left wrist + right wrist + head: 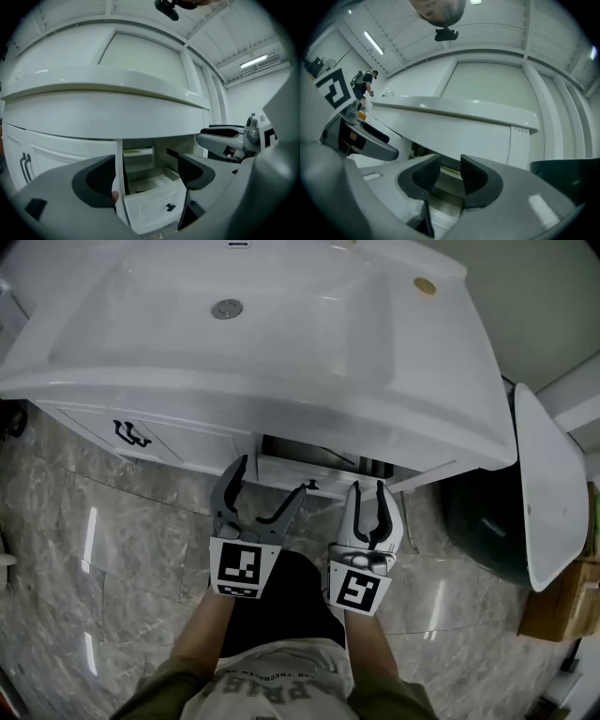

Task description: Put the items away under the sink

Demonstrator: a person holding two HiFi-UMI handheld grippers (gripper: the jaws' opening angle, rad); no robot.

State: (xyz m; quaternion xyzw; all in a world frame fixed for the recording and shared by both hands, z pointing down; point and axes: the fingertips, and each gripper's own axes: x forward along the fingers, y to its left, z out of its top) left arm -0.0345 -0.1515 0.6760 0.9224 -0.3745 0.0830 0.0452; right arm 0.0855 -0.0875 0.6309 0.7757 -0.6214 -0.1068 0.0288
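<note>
Head view: white sink on top, drawer pulled out just below its front edge. Left gripper spread wide, right gripper partly apart, both roughly level in front of the drawer, both empty. No loose item in sight here, so probably stowed already or out of frame. Dark bin off to the right, well apart.

Left gripper view: jaws wide, only the open drawer showing between them, nothing touched. Something pale and flat inside, too vague to name. If closing comes next, bring the gripper in low and square to the drawer front. Push near the small dark handle rather than at a corner, to avoid skewing the drawer on its rails.

Right gripper view: pads a narrow gap apart, nothing gripped, sink edge and dark opening beyond. Keep clear of the left gripper, just beside, and out of the drawer's path. Check for anything standing above the drawer walls before pushing.
</note>
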